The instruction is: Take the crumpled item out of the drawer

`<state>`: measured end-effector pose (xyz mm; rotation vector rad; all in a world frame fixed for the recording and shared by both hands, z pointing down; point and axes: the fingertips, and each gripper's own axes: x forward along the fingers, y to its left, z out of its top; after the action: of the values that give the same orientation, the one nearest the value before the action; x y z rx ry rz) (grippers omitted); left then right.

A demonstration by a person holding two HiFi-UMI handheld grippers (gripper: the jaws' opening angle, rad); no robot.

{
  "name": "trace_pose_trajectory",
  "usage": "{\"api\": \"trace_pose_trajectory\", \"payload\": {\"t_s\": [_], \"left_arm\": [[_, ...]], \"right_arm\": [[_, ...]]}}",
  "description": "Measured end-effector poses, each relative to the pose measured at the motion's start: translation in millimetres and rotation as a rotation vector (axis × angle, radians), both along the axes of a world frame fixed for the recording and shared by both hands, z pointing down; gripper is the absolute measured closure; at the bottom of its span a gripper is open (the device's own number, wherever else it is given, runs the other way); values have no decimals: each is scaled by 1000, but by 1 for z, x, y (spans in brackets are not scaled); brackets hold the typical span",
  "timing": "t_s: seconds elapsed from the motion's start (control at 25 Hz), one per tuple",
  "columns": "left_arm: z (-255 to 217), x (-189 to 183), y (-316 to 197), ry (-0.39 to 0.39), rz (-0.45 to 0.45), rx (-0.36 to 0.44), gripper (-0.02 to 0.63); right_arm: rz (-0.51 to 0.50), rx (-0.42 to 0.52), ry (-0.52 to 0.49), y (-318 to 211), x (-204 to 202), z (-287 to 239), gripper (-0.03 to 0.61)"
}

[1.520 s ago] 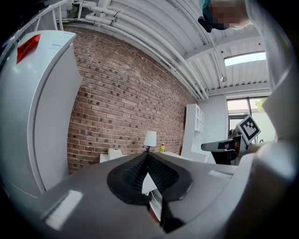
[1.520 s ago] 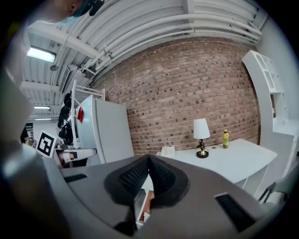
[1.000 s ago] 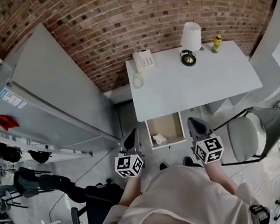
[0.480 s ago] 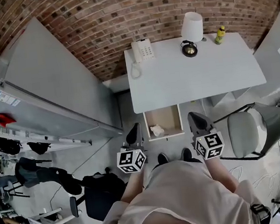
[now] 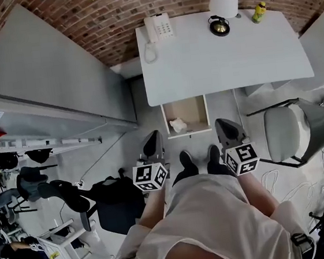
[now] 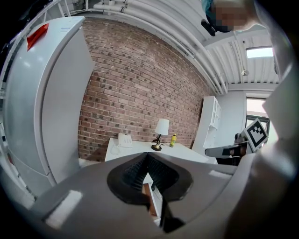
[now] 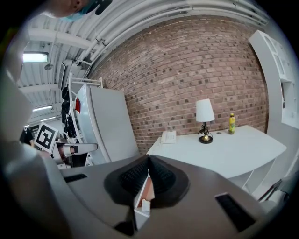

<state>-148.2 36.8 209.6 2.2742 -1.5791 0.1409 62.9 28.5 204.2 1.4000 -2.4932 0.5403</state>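
The white desk's [image 5: 218, 61] wooden drawer [image 5: 193, 109] stands pulled out toward me. A white crumpled item [image 5: 178, 125] lies in its front left corner. My left gripper [image 5: 152, 145] hangs below and left of the drawer, jaws shut and empty. On the other side, the right gripper [image 5: 227, 131] is below and right of it, also shut with nothing held. In the right gripper view the jaws [image 7: 148, 162] meet, and the drawer [image 7: 150, 190] with the crumpled item [image 7: 145, 204] shows beneath them. A strip of the drawer [image 6: 149, 202] shows under the left gripper [image 6: 147, 157].
On the desk stand a phone [image 5: 158, 26], a lamp [image 5: 222, 3] and a yellow bottle [image 5: 259, 11]. A grey chair [image 5: 291, 137] is at the right, a tall grey fridge [image 5: 47, 87] at the left, a brick wall behind. My shoes [image 5: 200, 161] are just before the drawer.
Both grippers have sunk a little. The desk and drawer sit higher in the head view, and my shoes have come into sight below the drawer.
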Motion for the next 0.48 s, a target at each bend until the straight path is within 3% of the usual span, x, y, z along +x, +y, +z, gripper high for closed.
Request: {"api": "trace_pose_trajectory", "payload": {"t_s": [0.48], "left_arm": [[83,13,7,11,28,-160,604]], "right_arm": [[-47,-123,38,-5,-7,73,571]]}}
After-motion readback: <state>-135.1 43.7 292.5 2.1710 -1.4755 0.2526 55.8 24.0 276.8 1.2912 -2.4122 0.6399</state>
